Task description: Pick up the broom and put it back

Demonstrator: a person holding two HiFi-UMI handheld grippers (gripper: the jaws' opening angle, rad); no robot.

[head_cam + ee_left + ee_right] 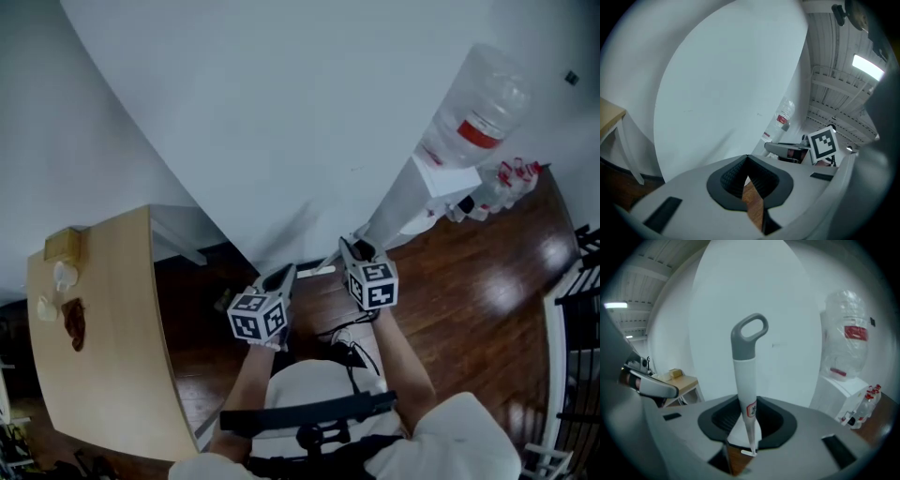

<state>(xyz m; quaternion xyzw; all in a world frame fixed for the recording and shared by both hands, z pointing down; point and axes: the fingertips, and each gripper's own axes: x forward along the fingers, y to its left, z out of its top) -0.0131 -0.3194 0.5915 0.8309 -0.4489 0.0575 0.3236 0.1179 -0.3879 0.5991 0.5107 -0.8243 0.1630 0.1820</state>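
The broom [746,380] shows in the right gripper view as a white handle that ends in a grey loop [750,333] and stands upright between the jaws. My right gripper [743,427] is shut on this handle, with the pads against its lower part. In the head view the right gripper [357,249] is held up in front of the white wall, and the broom's head is hidden there. My left gripper [282,277] hangs just to its left. In its own view the left gripper [747,159] has its jaws together at the tips, with nothing between them.
A water dispenser [417,192] with a large bottle [480,101] stands against the wall at the right, with small red-capped bottles [514,176] beside it. A wooden table [108,337] with a few small items is at the left. A dark railing [574,319] runs along the right edge.
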